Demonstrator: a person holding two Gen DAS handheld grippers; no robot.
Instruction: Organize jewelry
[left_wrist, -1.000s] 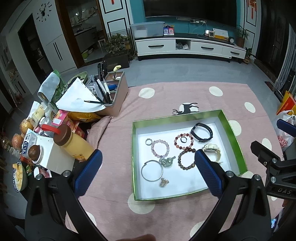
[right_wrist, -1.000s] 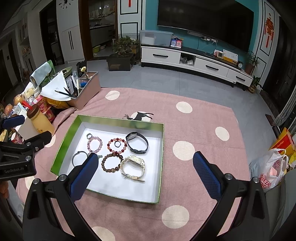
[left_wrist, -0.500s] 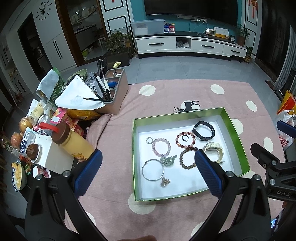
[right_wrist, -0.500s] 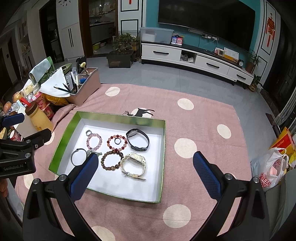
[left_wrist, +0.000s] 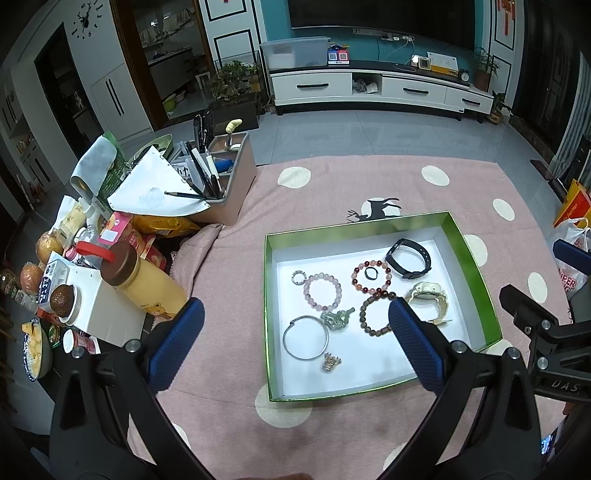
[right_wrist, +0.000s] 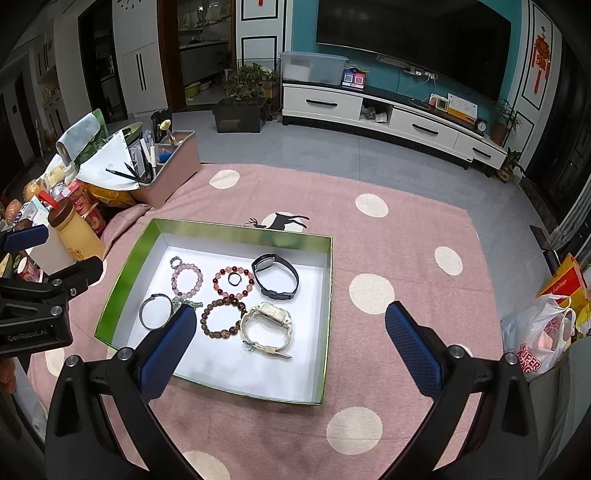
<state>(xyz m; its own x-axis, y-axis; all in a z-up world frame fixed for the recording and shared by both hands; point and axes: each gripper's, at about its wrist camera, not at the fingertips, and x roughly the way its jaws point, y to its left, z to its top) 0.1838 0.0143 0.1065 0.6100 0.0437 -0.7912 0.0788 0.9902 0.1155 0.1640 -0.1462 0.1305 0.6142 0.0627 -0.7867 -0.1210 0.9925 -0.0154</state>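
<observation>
While both cameras have drawn slightly back over the last second, the left tongs (left_wrist: 295, 325) and right tongs (right_wrist: 288, 325) gape wide, empty; the jewelry sits unmoved in the green box (right_wrist: 236, 230), centre frame.

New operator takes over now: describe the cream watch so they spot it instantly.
Find the green-walled tray on the pink dotted rug. The cream watch lies at its near right, below the black band, beside the brown bead bracelet. It alone is pale, with a chunky square face.
</observation>
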